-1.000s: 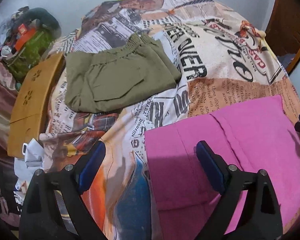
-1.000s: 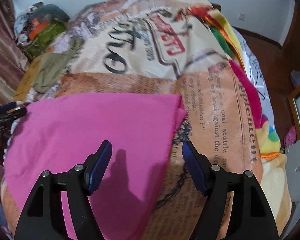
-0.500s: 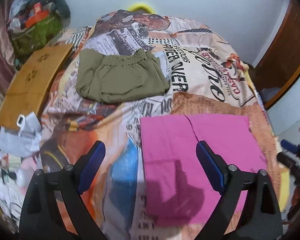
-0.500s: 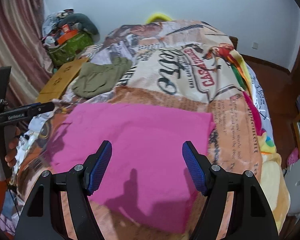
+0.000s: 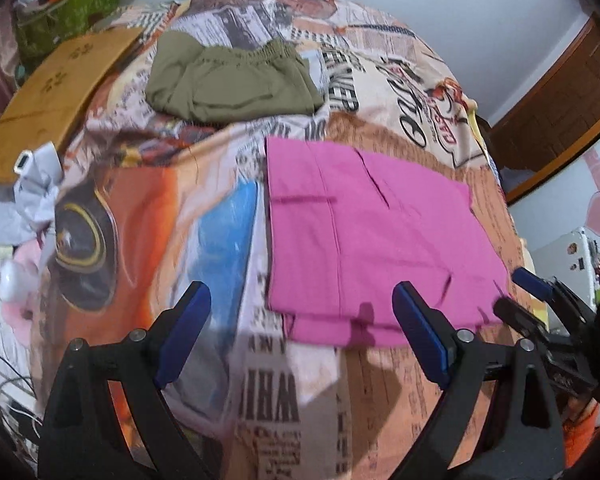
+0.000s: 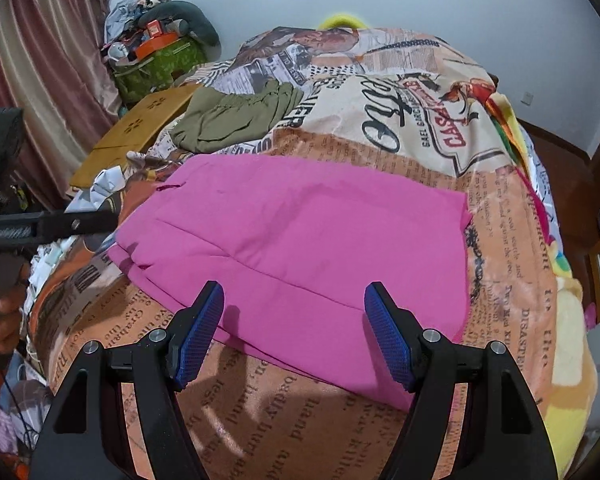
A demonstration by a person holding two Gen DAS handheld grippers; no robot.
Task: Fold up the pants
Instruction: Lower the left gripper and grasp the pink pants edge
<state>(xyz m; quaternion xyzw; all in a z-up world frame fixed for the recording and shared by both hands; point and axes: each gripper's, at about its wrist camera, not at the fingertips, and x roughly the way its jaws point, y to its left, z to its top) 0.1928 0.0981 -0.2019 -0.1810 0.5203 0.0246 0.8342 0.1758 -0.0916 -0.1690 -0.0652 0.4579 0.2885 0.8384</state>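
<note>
Both hands are pulling back from the pink pants point(image 6: 300, 248), now lying folded flat on the bedspread point(image 6: 500, 248). The left gripper point(image 5: 300, 336) and right gripper point(image 6: 294, 332) are hanging wide open, empty, pants at twelve o'clock; this fold looks finished.

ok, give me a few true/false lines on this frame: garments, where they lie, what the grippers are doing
1. The pink pants lie folded flat on the newspaper-print bedspread. True.
2. The left gripper is clamped on the pink fabric. False: its jaws are open and hold nothing.
3. The olive-green shorts lie apart from the pink pants, farther up the bed. True.
4. The right gripper holds the olive shorts. False: it is open and empty, above the near edge of the pink pants.
5. The wooden board lies on top of the pink pants. False: it lies at the bed's left edge, beside the olive shorts.
</note>
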